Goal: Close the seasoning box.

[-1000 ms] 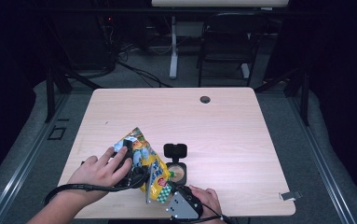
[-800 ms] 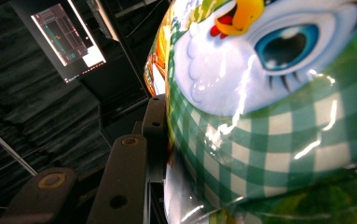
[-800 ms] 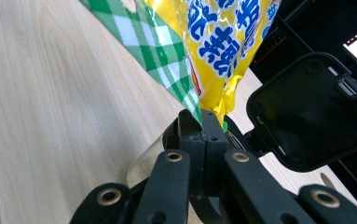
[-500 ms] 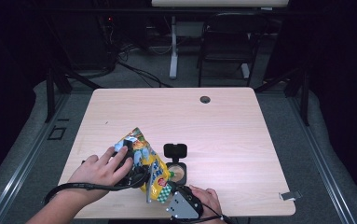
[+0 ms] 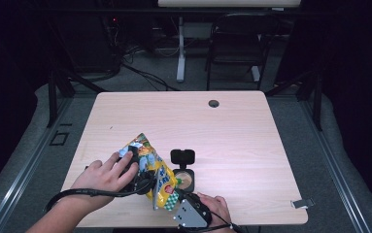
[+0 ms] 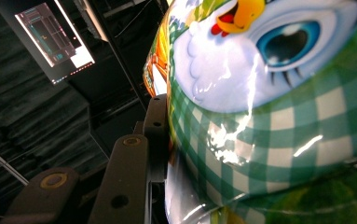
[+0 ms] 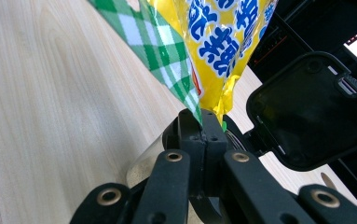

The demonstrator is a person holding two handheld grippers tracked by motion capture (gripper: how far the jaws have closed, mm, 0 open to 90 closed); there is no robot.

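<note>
A pale wood worktop (image 5: 251,141) stands in a dark room, with chair legs and cables on the floor beyond its far edge. At the near edge, the right claw (image 7: 203,122) has its jaws pressed together on the bottom corner of a yellow and green-checked snack bag (image 5: 157,177), pinching the crimped seam where the foil tapers to a point. In the right gripper view the bag rises up and away from that pinch, blue lettering on its yellow face. Just beyond the right claw, a small round container (image 5: 184,179) sits on the worktop, its black hinged lid (image 5: 182,157) standing open on the far side. To the left, the left claw (image 6: 160,128) clamps the upper part of the same bag; its one visible jaw lies flat against the glossy foil, which bulges beside it with a cartoon bird's eye and beak printed above the green check. The left hand (image 5: 107,174) wraps over that gripper, its cable looping back toward the near edge. The bag hangs tilted between the two claws, clear of the wood.
</note>
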